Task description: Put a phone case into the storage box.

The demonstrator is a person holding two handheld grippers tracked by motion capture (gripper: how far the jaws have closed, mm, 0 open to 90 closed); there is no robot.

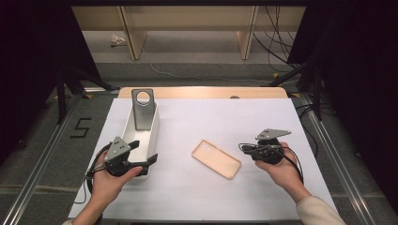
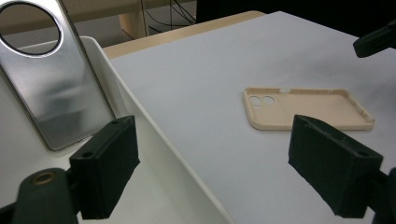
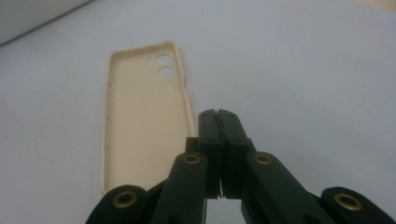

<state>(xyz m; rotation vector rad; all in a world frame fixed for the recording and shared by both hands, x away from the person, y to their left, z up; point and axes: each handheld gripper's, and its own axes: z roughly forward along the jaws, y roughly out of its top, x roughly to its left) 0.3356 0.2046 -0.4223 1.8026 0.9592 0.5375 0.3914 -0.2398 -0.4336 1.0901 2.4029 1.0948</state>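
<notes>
A beige phone case (image 1: 216, 159) (image 2: 308, 108) (image 3: 142, 116) lies flat and hollow side up in the middle of the white tabletop. A silver case with a round cut-out (image 1: 142, 108) (image 2: 46, 88) leans upright at the far end of a long white bin (image 1: 152, 129) (image 2: 154, 140). My left gripper (image 1: 144, 151) (image 2: 215, 163) is open at the bin's near end, one jaw inside and one outside its right wall, neither pressing on it. My right gripper (image 1: 241, 148) (image 3: 218, 114) is shut with nothing between its jaws, its tip just right of the beige case.
The white sheet (image 1: 202, 117) covers the table, with a wooden edge (image 1: 202, 92) showing at the back. Black stands (image 1: 61, 93) and cables (image 1: 277, 42) flank the table on the floor. Open sheet lies behind and in front of the beige case.
</notes>
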